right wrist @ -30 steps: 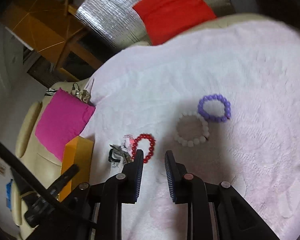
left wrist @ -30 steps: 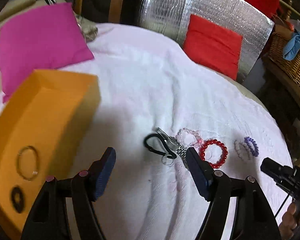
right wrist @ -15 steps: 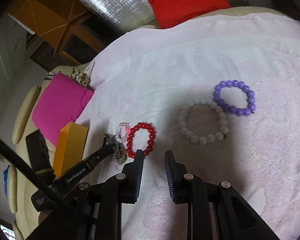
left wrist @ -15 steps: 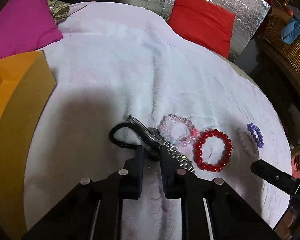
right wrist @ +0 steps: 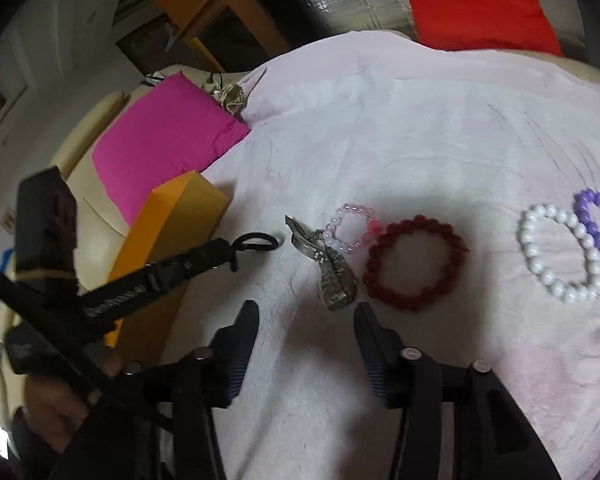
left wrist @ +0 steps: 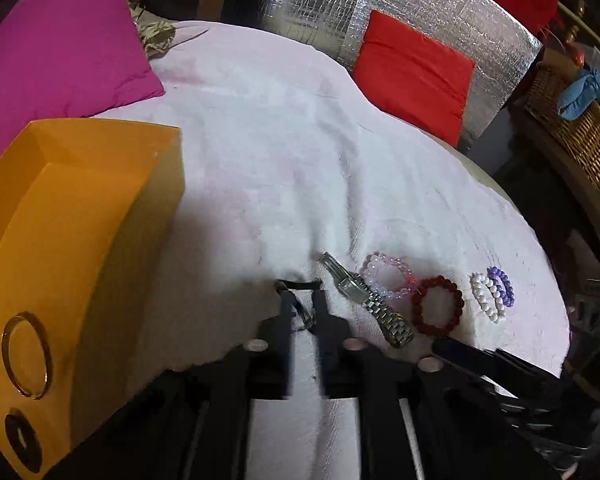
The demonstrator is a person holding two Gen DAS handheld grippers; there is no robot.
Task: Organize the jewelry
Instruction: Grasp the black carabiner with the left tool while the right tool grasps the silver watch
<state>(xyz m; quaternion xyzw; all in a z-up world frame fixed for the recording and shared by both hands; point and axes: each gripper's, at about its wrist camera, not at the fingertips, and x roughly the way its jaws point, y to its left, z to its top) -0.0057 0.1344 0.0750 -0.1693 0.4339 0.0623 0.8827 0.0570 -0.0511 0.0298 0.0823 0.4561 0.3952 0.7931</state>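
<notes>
Pale pink cloth [left wrist: 284, 168] covers the surface I am working over. My left tongs [left wrist: 303, 314] are clenched on the black loop [right wrist: 256, 241], a thin band that sticks out past their tips beside the orange box [left wrist: 80, 216]. In that box lie a gold ring-shaped bangle [left wrist: 26, 360] and a small black ring [left wrist: 22, 440]. My right tongs [right wrist: 306, 320] are opening, nothing between the fingers, poised just short of the steel watch [right wrist: 324, 264]. Touching the watch sits the clear pink bead bracelet [right wrist: 352, 228], then the dark red bead bracelet [right wrist: 414, 262]. Farther right the white bead bracelet [right wrist: 560, 252] overlaps the purple bead bracelet [right wrist: 598, 224].
</notes>
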